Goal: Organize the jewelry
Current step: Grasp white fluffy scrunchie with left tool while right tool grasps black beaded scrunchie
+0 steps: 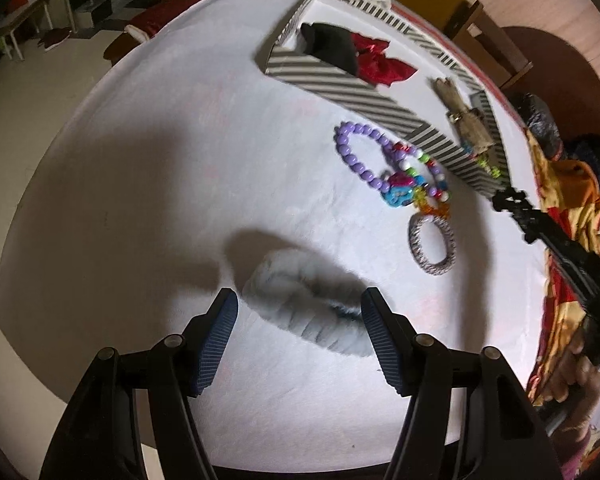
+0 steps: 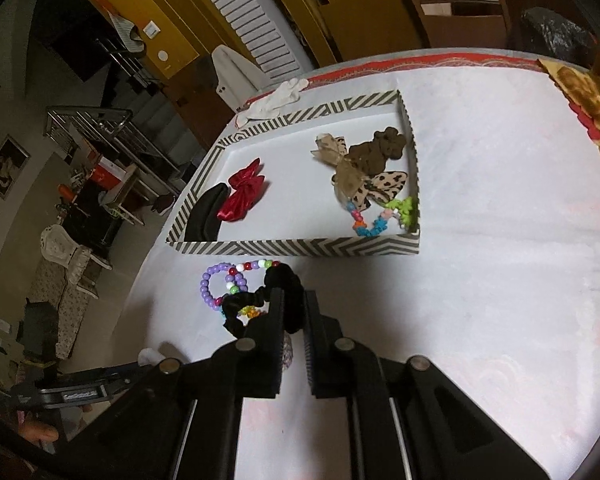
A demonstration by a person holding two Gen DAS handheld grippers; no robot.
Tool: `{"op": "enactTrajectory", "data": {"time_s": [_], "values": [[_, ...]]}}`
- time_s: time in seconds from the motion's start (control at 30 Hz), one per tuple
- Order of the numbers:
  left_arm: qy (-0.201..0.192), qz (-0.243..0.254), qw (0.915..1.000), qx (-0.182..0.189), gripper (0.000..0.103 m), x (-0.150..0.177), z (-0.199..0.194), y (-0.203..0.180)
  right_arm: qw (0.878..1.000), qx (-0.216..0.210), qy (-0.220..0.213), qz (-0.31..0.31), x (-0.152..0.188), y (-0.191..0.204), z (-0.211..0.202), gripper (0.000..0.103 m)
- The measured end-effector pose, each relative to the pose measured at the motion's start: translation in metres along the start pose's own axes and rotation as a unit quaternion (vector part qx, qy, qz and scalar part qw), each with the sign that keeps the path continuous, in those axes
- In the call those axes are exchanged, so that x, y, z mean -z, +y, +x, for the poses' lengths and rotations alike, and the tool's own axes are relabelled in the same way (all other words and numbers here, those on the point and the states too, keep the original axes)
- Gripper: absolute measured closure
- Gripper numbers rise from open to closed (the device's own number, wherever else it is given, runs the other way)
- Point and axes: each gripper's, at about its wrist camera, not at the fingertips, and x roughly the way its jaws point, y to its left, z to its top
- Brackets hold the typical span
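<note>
Right gripper [image 2: 294, 300] clamped tight on a black velvet scrunchie [image 2: 260, 302], pinched between the two fingers and dangling off to the left of the tips, up off the white tablecloth [image 2: 480, 280]. Sitting right over the little heap of loose stuff on the cloth: purple bead bracelet [image 2: 210, 286], a multicolor bead bracelet [image 2: 256, 266] overlapping it, some bright plastic charm bits peeking out under the scrunchie. Just past that, the striped tray [image 2: 292, 247], with a black pouch-looking thing [image 2: 204, 216] and a red satin scrunchie [image 2: 244, 194] at the left end, then a brown scrunchie [image 2: 380, 152], leopard print bows [image 2: 380, 188] and a colorful plastic bracelet [image 2: 374, 226] bunched in the right corner. White glove [image 2: 280, 98] lying behind the tray, near the table edge. Left gripper [image 1: 298, 312] wide apart, nothing between the blue pads, hanging low over a fluffy grey scrunchie [image 1: 300, 300] that sits half in its shadow; can't tell if the tips touch it. From that side, also a silvery braided bangle [image 1: 432, 246] lying flat between the grey one and the bead pile, well clear of the tray. Person's hand [image 1: 576, 380] visible at the far right, wrapped round the handle of the other tool.
</note>
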Motion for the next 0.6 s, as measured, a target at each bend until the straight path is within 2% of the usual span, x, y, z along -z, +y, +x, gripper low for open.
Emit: {"op": "enactTrajectory", "data": {"time_s": [0.27,0.37,0.53,0.6], "values": [[0.035,-0.031,0.9987,0.020,0.027,-0.001,0.008,0.007,1.000,-0.005,-0.003,0.001,0.006,-0.002,-0.008,0.094],[0.056,-0.044,0.9968,0.036,0.036,-0.002,0.011,0.010,1.000,-0.008,-0.004,0.003,0.009,-0.001,-0.010,0.094],[0.073,-0.035,0.9963,0.029,0.040,-0.004,0.013,0.007,1.000,-0.013,-0.009,0.004,0.012,-0.001,-0.016,0.094],[0.082,-0.035,0.9957,0.025,0.049,-0.006,0.014,0.007,1.000,-0.015,-0.011,0.004,0.012,-0.001,-0.018,0.094]]}}
